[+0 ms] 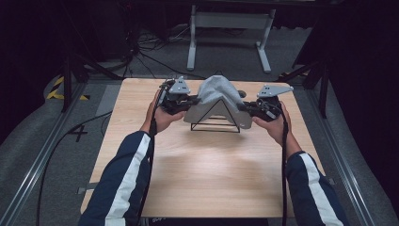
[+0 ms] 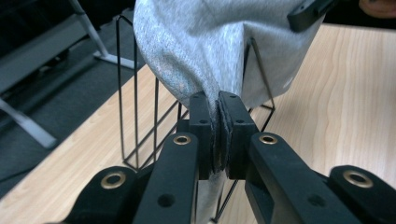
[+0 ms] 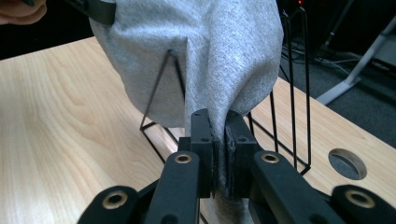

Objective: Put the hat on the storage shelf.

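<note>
Over the black wire rack point(image 1: 215, 121), which stands at the far middle of the wooden table point(image 1: 197, 165), hangs the grey cloth point(image 1: 217, 96), draped across its peak. My left gripper point(image 1: 192, 100) pinches the cloth's edge on the rack's left side; my right gripper point(image 1: 243, 107) pinches the opposite edge on the rack's right, both jaw pairs pressed tight on fabric.
</note>
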A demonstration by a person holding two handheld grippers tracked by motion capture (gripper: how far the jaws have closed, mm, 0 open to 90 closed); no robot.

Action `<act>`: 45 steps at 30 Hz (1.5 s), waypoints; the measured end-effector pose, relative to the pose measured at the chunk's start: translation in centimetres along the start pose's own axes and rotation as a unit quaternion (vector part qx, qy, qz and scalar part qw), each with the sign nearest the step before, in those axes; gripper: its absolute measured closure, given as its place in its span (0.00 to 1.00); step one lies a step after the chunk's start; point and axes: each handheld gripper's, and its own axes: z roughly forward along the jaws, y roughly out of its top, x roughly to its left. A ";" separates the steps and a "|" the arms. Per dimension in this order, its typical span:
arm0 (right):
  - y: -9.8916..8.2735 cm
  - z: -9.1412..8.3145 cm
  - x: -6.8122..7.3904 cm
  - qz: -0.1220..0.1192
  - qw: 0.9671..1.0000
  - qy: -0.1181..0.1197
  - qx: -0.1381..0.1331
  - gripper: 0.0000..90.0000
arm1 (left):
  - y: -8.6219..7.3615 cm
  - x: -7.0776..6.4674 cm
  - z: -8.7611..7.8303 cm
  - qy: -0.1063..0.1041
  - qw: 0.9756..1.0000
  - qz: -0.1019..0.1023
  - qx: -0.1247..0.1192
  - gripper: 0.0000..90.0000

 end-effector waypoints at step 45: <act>-5.1 3.3 -0.3 0.027 0.997 -0.034 0.056 0.85 | -4.6 -0.3 3.2 0.026 0.998 -0.026 0.050 0.95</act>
